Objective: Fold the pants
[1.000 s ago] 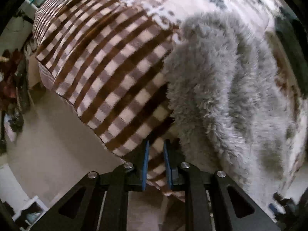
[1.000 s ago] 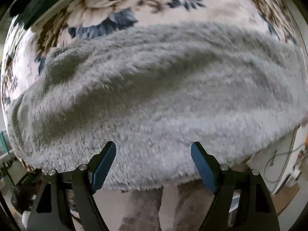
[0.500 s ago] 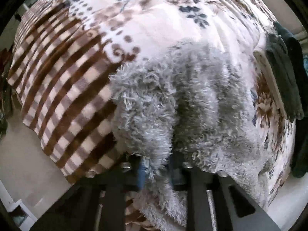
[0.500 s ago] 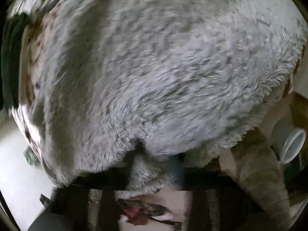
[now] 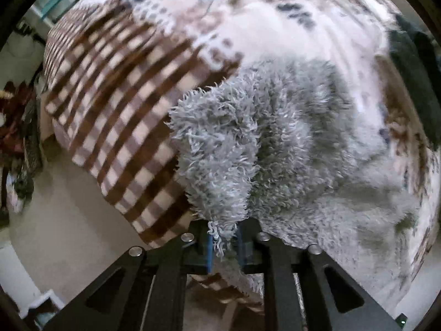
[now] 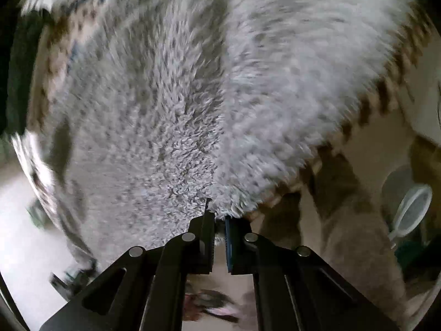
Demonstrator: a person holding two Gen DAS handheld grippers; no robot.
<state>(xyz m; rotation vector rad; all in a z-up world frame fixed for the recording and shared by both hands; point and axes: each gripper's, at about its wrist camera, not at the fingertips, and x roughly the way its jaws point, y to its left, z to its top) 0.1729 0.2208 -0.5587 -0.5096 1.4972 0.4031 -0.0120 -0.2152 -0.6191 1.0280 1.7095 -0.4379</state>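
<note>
- While you have both grippers pinched on the near edge of the grey fleece pants (image 5: 275, 143), the garment lies spread on the patterned blanket (image 5: 115, 104), which serves as your folding surface.
- Your left gripper (image 5: 223, 244) has its jaws narrowed on a tuft of the pants at the edge nearest the blanket's checked border; that corner stands up off the blanket, which suggests you hold it there to carry it over.
- Your right gripper (image 6: 219, 238) has its jaws nearly closed, with a thin bite of fleece between the pads at the pants' (image 6: 193, 96) near hem, where they overhang the blanket's edge.
- Two grips on one edge should keep it taut and straight as it travels.
- Dark clothing (image 5: 413, 82) lies at the blanket's far side, well apart from the pants.
- Both views are blurred; I cannot tell how deep either bite goes.
</note>
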